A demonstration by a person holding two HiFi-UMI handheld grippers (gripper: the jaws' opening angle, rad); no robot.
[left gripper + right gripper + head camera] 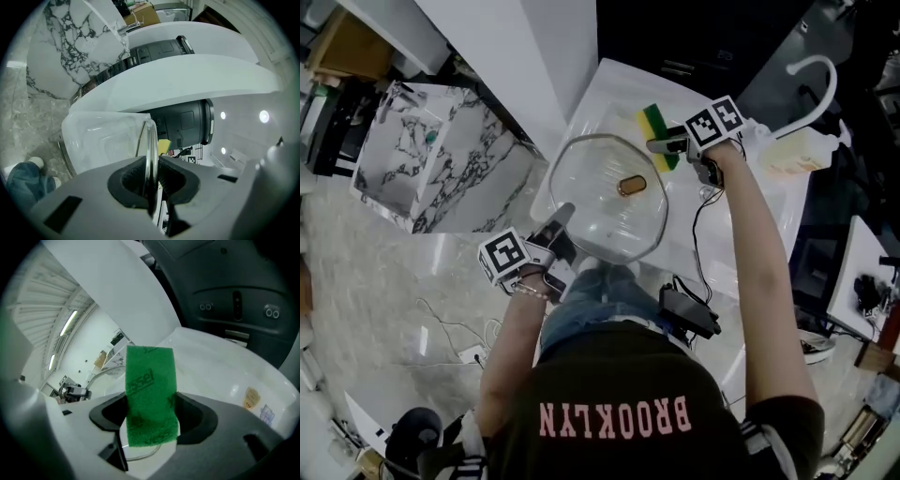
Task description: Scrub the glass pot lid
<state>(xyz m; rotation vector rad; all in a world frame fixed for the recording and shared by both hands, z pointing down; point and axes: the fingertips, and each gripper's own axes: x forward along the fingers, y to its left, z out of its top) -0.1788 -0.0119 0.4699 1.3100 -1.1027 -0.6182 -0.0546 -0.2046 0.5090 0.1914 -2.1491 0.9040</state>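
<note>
Glass lid at white counter, pale glossy floor

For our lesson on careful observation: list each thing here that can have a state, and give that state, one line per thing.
Round clear glass pot lid: clamped at its rim, held over the white counter.
Green-and-yellow scrubbing sponge: clamped, green face showing in the right gripper view, by the lid's far edge.
Left gripper: shut on the lid's rim.
Right gripper: shut on the sponge.
</note>
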